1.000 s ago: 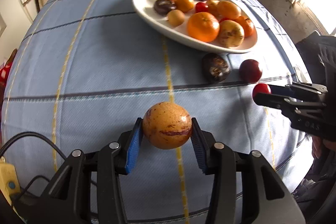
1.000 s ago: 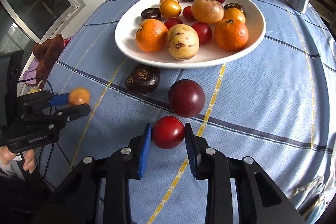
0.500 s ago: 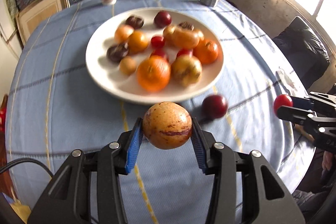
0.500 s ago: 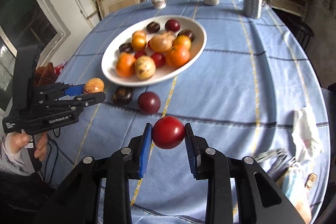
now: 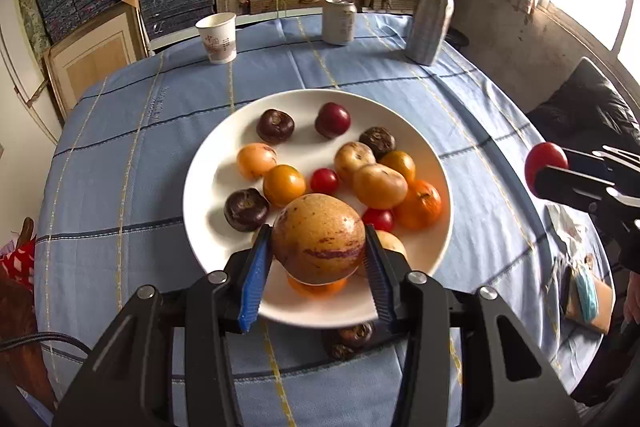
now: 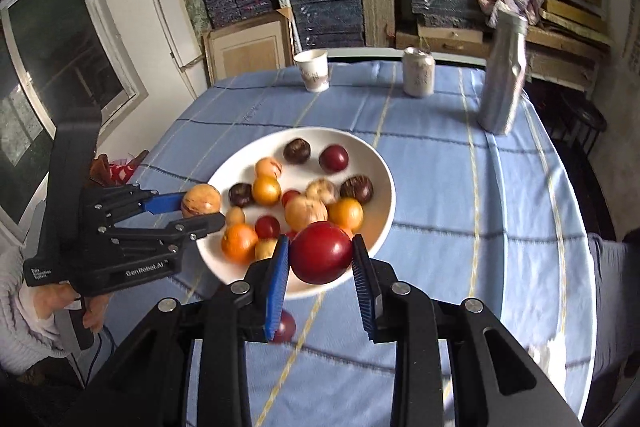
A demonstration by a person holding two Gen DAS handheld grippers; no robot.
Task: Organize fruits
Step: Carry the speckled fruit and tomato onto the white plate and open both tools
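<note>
My left gripper (image 5: 318,263) is shut on a tan fruit with purple streaks (image 5: 318,239) and holds it above the near rim of the white plate (image 5: 208,183). The plate holds several oranges, dark round fruits and small red fruits. My right gripper (image 6: 320,267) is shut on a red round fruit (image 6: 320,251), held above the table near the plate's near edge (image 6: 384,203). The left gripper shows in the right wrist view (image 6: 200,213), the right gripper in the left wrist view (image 5: 540,175). A dark fruit (image 5: 352,337) and a red-purple fruit (image 6: 285,327) lie on the cloth in front of the plate.
A paper cup (image 5: 217,37), a can (image 5: 339,20) and a metal bottle (image 5: 431,13) stand at the far side of the blue-clothed round table (image 5: 120,155). A face mask and small items (image 5: 584,291) lie at the right edge. Shelves stand behind.
Both grippers have risen and moved towards the plate with their fruits held. The left one now hangs over the plate's near rim; the right one has come closer to the plate.
</note>
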